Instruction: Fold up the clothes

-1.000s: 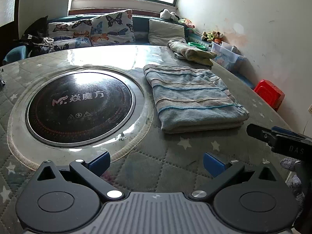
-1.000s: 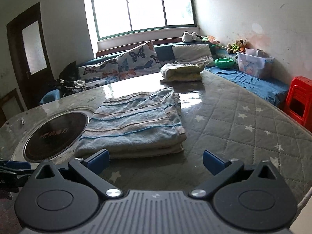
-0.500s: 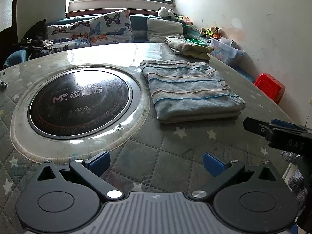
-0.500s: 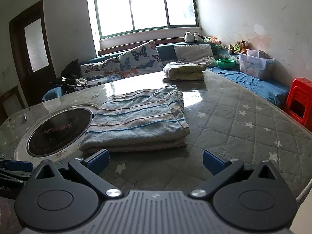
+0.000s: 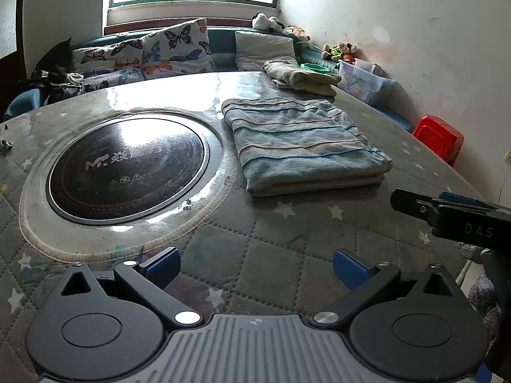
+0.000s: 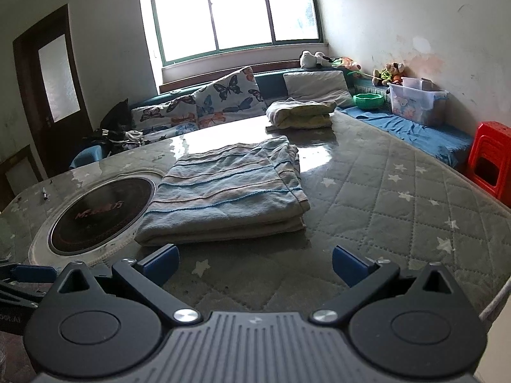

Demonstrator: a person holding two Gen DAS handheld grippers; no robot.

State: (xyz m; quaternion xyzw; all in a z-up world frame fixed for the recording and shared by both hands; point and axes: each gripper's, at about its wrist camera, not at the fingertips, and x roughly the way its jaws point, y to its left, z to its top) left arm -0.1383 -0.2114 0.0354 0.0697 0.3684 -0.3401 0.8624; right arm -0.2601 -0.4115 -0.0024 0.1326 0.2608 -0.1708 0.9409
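A folded blue-and-beige striped towel (image 5: 303, 143) lies flat on the round quilted table (image 5: 271, 255), right of the black cooktop; it also shows in the right wrist view (image 6: 226, 191). A second folded yellowish cloth (image 5: 300, 76) sits at the table's far edge, also in the right wrist view (image 6: 300, 113). My left gripper (image 5: 255, 265) is open and empty, above the table's near edge, well short of the towel. My right gripper (image 6: 255, 263) is open and empty, just in front of the towel's near edge; its side shows in the left wrist view (image 5: 453, 214).
A round black induction cooktop (image 5: 124, 166) is set into the table's middle. A sofa with butterfly cushions (image 5: 143, 54) runs behind the table. A clear plastic box (image 6: 415, 99), a green bowl (image 6: 367, 100) and a red stool (image 6: 488, 159) stand along the right wall.
Both grippers have drawn back and risen slightly from the towel, staying open. The towel has not moved.
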